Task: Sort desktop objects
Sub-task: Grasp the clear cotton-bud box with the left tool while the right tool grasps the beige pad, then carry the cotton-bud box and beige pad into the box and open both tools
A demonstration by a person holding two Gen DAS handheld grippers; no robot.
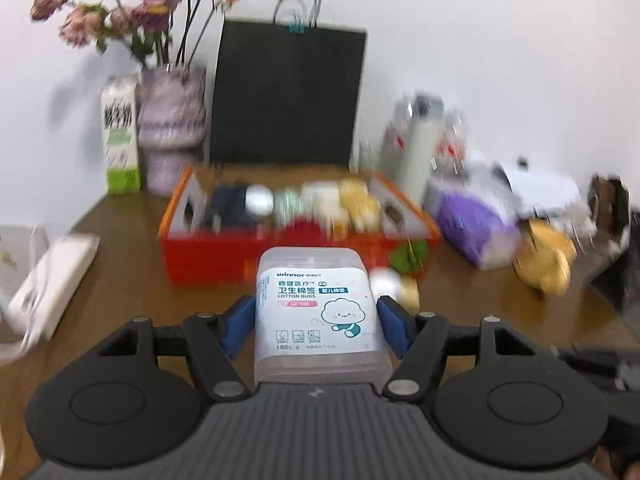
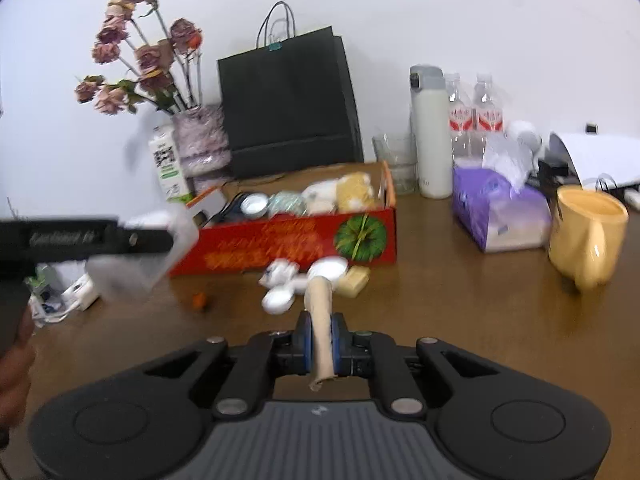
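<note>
Left gripper clamped on cotton-bud box, long axis pointing toward red box; right gripper pinching beige tube, likewise aimed boxward.

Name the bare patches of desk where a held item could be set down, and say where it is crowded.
Bare desk lies between the right gripper and the yellow mug, in front of the purple tissue pack. Another patch sits left of the red box, by the orange bit. Crowded: small white items before the box, and the box itself.
</note>
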